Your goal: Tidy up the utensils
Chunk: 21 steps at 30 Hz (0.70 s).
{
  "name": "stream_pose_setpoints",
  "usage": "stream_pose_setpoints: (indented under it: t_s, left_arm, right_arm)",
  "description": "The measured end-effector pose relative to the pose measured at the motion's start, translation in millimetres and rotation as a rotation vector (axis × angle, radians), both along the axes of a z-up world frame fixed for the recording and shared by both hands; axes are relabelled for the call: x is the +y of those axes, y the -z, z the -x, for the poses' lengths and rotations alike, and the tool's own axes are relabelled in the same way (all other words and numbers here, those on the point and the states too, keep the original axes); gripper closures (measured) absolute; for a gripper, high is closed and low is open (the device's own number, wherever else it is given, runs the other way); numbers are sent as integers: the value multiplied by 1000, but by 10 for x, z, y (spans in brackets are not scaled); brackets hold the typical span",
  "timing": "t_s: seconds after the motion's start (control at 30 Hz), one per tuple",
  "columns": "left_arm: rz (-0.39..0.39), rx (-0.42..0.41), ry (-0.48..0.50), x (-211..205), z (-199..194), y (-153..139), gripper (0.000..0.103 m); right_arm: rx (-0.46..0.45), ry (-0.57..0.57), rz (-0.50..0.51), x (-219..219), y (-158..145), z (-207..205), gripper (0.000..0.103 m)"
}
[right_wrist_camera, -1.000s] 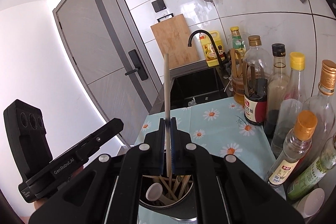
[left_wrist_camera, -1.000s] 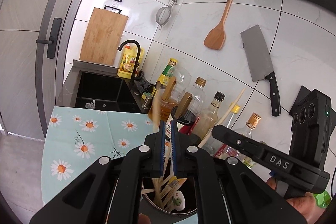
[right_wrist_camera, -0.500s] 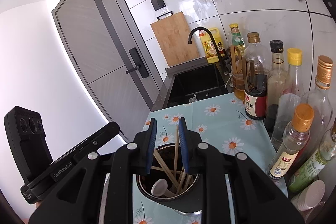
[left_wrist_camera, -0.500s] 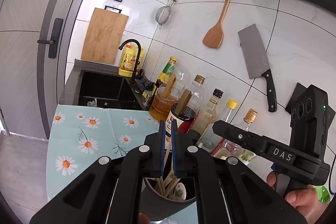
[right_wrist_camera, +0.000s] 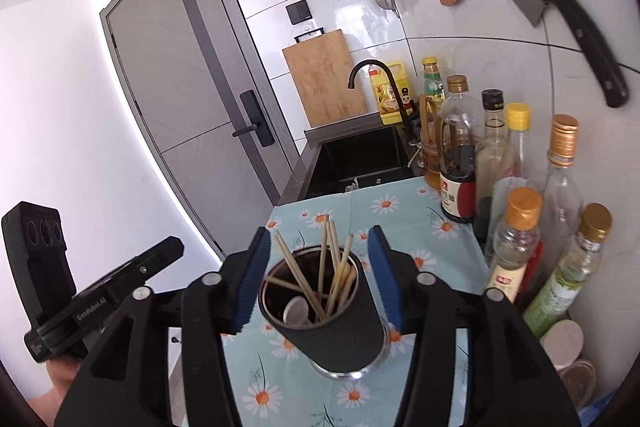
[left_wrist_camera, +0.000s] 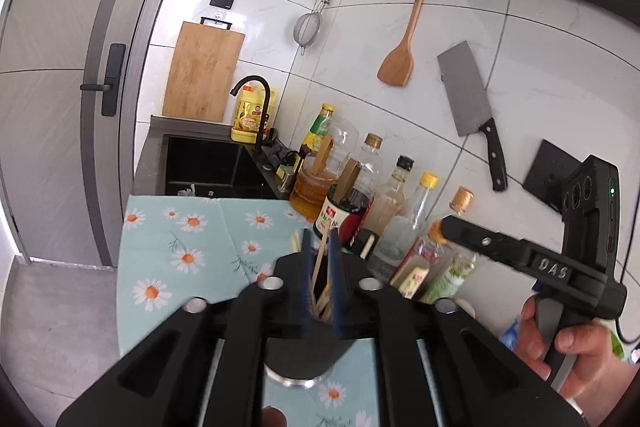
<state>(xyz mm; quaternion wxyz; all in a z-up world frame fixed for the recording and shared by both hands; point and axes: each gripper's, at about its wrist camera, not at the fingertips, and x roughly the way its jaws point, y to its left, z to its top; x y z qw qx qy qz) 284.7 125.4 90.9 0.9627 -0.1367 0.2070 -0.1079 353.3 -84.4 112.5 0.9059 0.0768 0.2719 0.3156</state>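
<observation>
Right now the right gripper (right_wrist_camera: 318, 277) is spread wide, blue pads on either side of the black utensil holder (right_wrist_camera: 334, 323) without touching it, gripping nothing. Holder stands upright on the daisy tablecloth (right_wrist_camera: 404, 205), steel rim showing at its base, chopsticks (right_wrist_camera: 322, 259) fanned inside and leaning different ways, a spoon (right_wrist_camera: 296, 311) bowl low against the inner wall. Left gripper (left_wrist_camera: 320, 267) has its jaws only a narrow slot apart over the same holder; chopstick tips rise through that slot, but I cannot tell whether the pads actually pinch one or just frame them. Judgement: the utensils look to be in the holder, so the step in hand is probably clearing both tools away or tidying the bundle. To do it well, lift the left tool straight up along the stick axis so no chopstick gets dragged out or flicked; if it does hold one, let it go only once the tip is well below the rim. Keep the right pads wide while backing off so they don't clip the tall sticks or tip the holder. Further back on the right, the bottles (right_wrist_camera: 516, 255) stand crowded near the holder, so avoid swinging that way. Beyond them are the sink (right_wrist_camera: 360, 163), black faucet (right_wrist_camera: 376, 75) and cutting board (right_wrist_camera: 324, 79), with the cleaver (left_wrist_camera: 468, 99) and wooden spatula (left_wrist_camera: 400, 55) on the tiled wall, well apart.
</observation>
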Motion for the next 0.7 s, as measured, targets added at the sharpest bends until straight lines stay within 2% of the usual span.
stream_pose_setpoints:
  t_s: [0.03,0.1,0.27,0.3,0.33,0.37,0.4,0.57,0.7]
  left_arm:
    - [-2,-1,4,12,93,3,56]
    - [-5,0,20,11,265,4,54]
    - [-4,-3,44,-23,696,-10,53]
    - [-1,-2,47,-25,758,-12,48]
    - [6,2,56,-29,843,-13,33]
    - [7,5,61,-40,912,-17,25]
    - [0,6,59,-56,998,-21,13]
    - [-48,16,49,-159,1276,-12,6]
    - [-62,21,29,-224,1469,27,6]
  right_arm:
    - [-2,1,5,-37,-1,54,46]
    - [-3,7,16,-110,6,170,34]
    - [-21,21,39,-271,16,561,18]
    - [-24,20,43,-308,19,660,16]
    - [-25,18,45,-331,21,726,11]
    - [-25,14,48,-353,22,793,5]
    - [-27,7,51,-370,25,869,5]
    - [-57,-18,86,-446,11,1209,5]
    - [-67,-48,122,-524,9,1385,5]
